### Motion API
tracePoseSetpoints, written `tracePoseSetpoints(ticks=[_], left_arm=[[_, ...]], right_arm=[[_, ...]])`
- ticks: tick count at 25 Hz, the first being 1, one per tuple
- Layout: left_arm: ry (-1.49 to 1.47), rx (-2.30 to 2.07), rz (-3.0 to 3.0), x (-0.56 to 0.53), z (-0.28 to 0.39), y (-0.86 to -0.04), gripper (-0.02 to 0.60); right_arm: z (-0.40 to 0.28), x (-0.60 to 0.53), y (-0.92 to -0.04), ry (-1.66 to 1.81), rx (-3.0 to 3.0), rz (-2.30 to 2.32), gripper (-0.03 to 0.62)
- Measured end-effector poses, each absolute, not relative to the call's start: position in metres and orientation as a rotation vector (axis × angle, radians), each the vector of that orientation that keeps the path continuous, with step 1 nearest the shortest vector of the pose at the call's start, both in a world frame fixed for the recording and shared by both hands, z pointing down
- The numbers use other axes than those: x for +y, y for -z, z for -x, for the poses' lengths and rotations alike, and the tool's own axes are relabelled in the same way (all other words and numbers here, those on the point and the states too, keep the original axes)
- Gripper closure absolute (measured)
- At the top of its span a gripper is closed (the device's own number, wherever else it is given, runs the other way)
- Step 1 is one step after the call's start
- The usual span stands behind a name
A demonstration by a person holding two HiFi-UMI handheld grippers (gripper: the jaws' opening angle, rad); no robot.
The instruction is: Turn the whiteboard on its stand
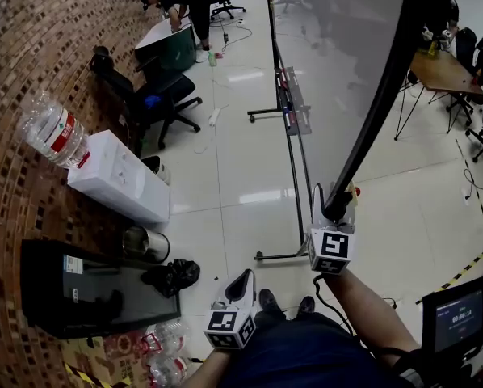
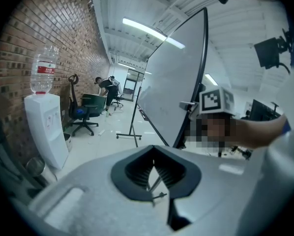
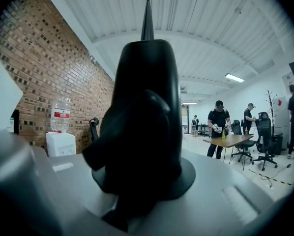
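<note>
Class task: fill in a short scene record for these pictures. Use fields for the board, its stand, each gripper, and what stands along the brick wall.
Board: whiteboard, swung at a slant
Support: stand, with metal legs on the tiled floor
Right gripper: shut on the whiteboard's black edge
Left gripper: jaws together, empty, held low and clear of the board
Along the brick wall: water dispenser, office chair

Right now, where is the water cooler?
The water cooler stands at the head view's left, against the brick wall, between the office chair and a metal bin.
</note>
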State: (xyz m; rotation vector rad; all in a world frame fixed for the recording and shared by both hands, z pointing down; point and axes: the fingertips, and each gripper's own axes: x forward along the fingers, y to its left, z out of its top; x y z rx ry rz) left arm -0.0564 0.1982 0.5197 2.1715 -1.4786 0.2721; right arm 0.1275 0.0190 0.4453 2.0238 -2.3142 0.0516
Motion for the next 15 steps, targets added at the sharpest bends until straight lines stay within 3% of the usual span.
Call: tracePoseSetpoints(ticks=[11,15], left_arm=[[-0.358,-1.604,-2.036,0.254,0.069,-0.525,0.575],[-0.262,-1.596,-2.062,0.238,0.077,-0.512,0.575]], right_arm=[[-0.116,0.030,-0.435,-0.051,-2.364,-1.986,0.482],[-0.118,0.045,-0.437,-0.040,-2.339,-1.959,0.479]])
